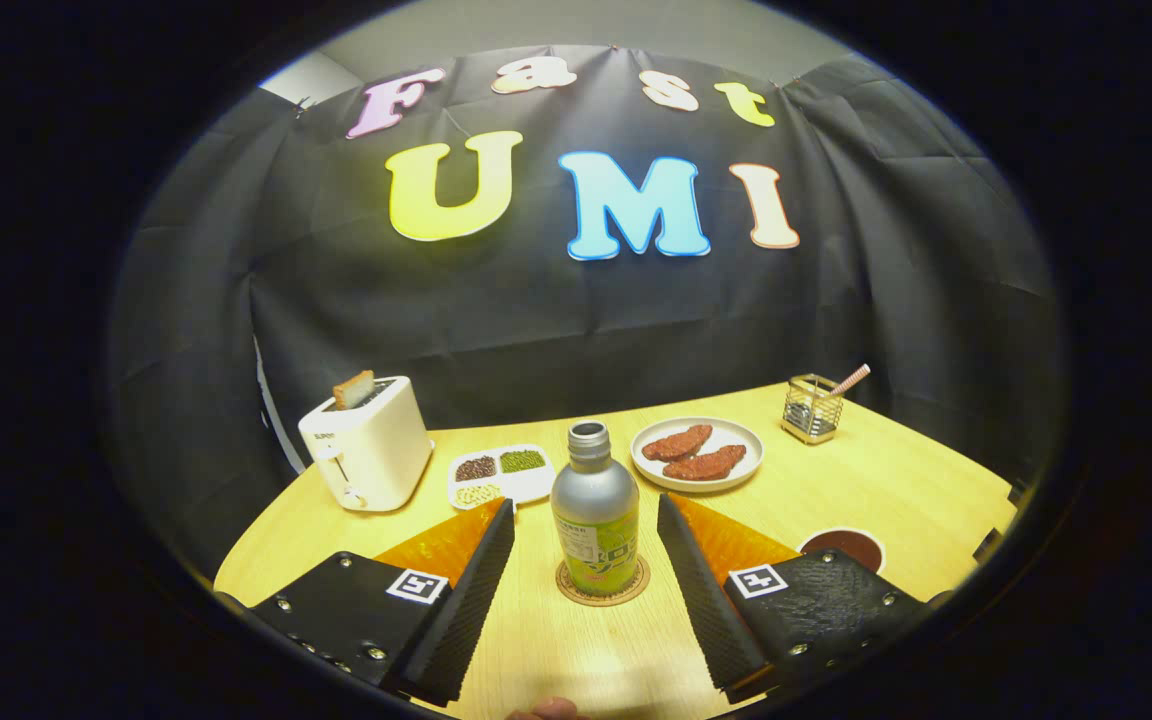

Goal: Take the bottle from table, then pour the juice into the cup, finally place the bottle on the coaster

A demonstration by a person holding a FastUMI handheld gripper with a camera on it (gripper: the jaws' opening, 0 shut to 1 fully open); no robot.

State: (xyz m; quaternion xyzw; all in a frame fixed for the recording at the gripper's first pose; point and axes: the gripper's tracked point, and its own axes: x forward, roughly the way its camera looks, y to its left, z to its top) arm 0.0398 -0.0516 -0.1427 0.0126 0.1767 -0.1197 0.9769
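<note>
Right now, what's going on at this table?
A person's hand-held gripper has its fingers open on either side of the bottle, not touching it. The bottle stands upright, uncapped, on the round coaster between the fingers. The cup, holding dark liquid, sits just behind the right finger. Further back are a toaster, a sectioned dish and a plate of meat.

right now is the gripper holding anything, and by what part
Nothing is held. The gripper is open, its fingers standing apart on either side of the bottle without touching it. The bottle stands upright on the coaster.
</note>
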